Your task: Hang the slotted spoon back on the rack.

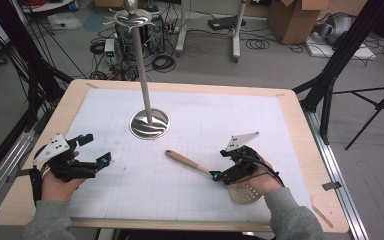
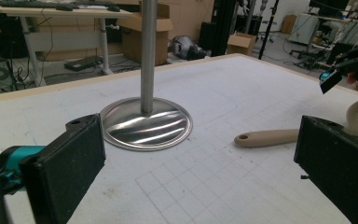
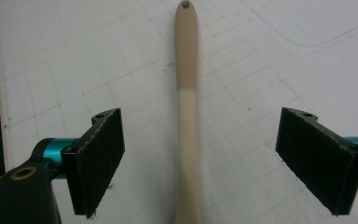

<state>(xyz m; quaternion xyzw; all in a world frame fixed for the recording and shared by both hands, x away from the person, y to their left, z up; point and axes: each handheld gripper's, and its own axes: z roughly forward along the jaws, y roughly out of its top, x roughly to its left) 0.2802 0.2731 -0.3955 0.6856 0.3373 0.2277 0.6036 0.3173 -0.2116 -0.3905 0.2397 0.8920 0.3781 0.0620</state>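
Note:
A pale wooden slotted spatula lies on the white mat, handle toward the stand, holed head under my right hand. My right gripper hovers open over the handle. In the right gripper view the handle runs up the middle between the wide-apart jaws of that gripper, touching neither. My left gripper is open at the left of the mat, holding nothing. In the left gripper view its jaws frame the gripper's gap, with the spatula handle beyond, and the right gripper at the far right.
A metal stand with a round shiny base and a tall pole rises from the mat's far middle; base and pole stand ahead of my left gripper. The wooden table edge frames the mat. Cables and boxes lie on the floor behind.

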